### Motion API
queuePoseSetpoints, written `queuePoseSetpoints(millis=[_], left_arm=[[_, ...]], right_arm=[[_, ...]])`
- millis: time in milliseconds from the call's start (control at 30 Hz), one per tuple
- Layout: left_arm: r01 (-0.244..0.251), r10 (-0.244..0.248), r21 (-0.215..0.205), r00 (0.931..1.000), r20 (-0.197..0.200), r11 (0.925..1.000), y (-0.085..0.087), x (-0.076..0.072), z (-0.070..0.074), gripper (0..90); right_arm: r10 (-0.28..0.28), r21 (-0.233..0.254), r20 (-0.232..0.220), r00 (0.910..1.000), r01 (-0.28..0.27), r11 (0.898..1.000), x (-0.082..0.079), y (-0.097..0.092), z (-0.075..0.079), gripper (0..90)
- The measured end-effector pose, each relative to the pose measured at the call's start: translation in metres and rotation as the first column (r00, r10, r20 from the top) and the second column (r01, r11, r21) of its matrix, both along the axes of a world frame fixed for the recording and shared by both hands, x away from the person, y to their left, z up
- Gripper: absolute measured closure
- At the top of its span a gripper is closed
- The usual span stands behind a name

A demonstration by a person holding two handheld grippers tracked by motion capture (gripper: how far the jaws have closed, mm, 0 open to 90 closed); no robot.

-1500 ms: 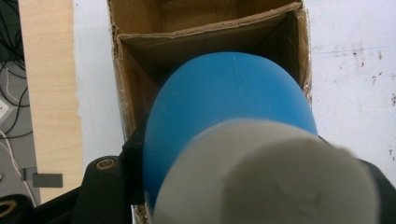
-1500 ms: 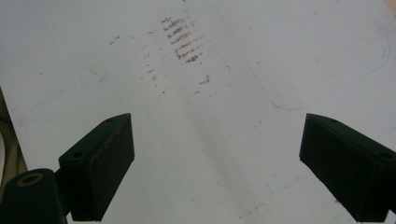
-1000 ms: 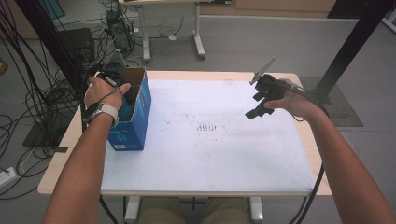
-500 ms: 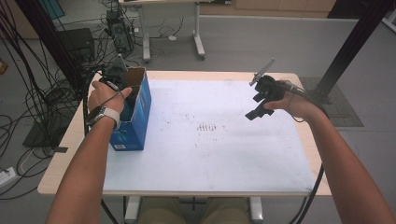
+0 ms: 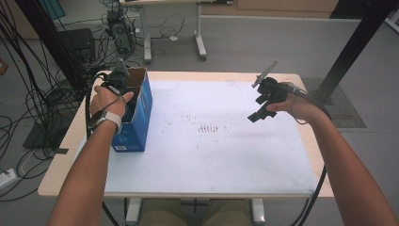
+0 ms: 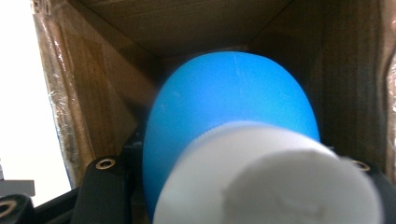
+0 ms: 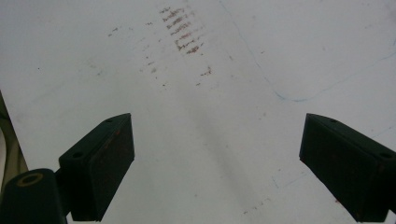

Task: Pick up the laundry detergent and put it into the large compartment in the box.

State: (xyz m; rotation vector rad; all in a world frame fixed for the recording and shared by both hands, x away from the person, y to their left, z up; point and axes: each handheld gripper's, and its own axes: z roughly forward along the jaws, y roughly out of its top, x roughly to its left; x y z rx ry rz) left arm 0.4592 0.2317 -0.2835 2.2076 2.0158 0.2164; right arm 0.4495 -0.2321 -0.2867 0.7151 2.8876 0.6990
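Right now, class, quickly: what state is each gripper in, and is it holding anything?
Left gripper: shut on a blue bottle with a white cap, inside the cardboard box.
Right gripper: open, empty, above the white table.

The left gripper (image 5: 123, 84) reaches into the open top of a blue box (image 5: 136, 123) at the worktop's (image 5: 211, 160) left edge. The right gripper (image 5: 261, 104) hovers well apart, over the white sheet (image 5: 226, 155).

Wooden table (image 5: 61, 155), white sheet (image 5: 226, 155), blue box (image 5: 139, 117)
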Motion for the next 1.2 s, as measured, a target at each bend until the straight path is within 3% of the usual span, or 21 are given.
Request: queuePoseSetpoints(millis=[1200], left_arm=[[0.001, -0.001, 0.0, 1.0, 0.007, 1.0, 0.0003, -0.0022, -0.0007, 39.6]], right_arm=[[0.009, 0.0, 0.0, 1.0, -0.009, 1.0, -0.001, 0.005, -0.0013, 10.0]])
